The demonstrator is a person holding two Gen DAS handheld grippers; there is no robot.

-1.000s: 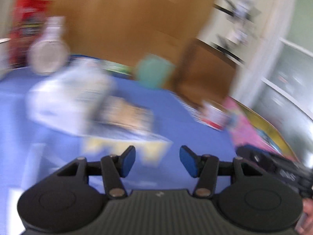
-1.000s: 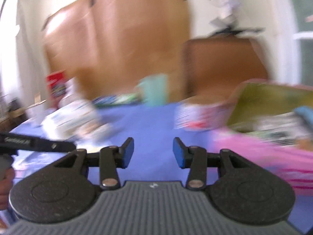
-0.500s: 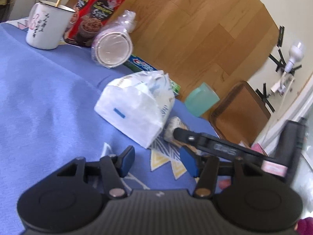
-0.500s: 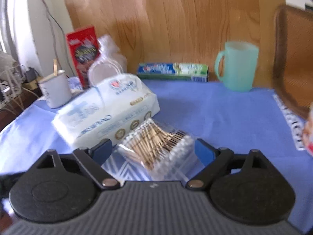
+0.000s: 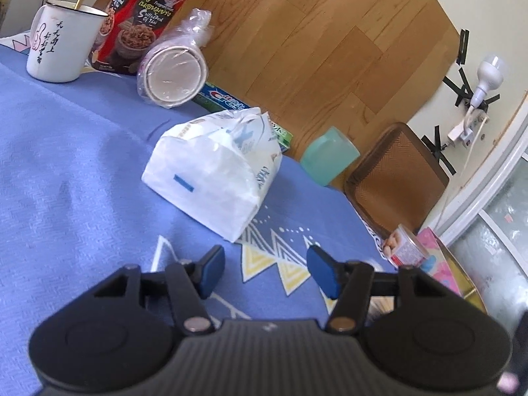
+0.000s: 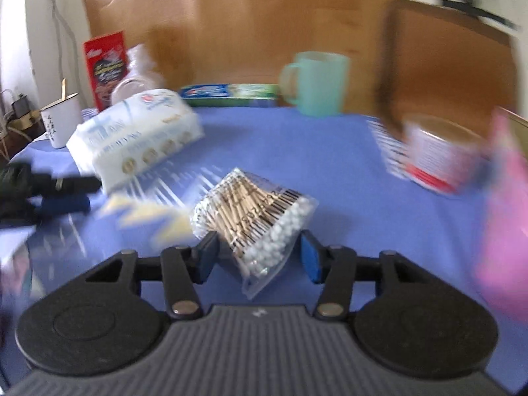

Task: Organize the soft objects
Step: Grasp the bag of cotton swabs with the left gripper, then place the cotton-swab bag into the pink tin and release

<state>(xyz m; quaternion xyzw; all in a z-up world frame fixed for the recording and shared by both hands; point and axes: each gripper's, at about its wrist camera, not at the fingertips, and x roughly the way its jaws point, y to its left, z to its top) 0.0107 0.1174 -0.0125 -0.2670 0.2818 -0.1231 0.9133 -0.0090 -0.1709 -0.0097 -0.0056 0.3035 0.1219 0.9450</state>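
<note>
A white soft tissue pack point(image 5: 214, 168) lies on the blue tablecloth point(image 5: 66, 165), a short way ahead of my open, empty left gripper point(image 5: 265, 272). It also shows in the right wrist view point(image 6: 135, 138). A clear bag of cotton swabs point(image 6: 254, 221) sits between the pads of my right gripper point(image 6: 259, 257). The jaws stand close on either side of the bag; the view is blurred, so contact is unclear. The left gripper point(image 6: 49, 194) shows at the far left of that view.
A white mug point(image 5: 62, 43), a red snack box point(image 5: 142, 19), wrapped paper cups point(image 5: 175, 72), a toothpaste box point(image 5: 231, 102) and a green cup point(image 5: 330, 155) stand along the wooden back wall. A tin can point(image 5: 404, 247) and a pink box point(image 5: 439, 264) sit at the right.
My right gripper has narrowed around the cotton swab bag and swung right, leaving the left wrist view. The left gripper stays open, nearly still.
</note>
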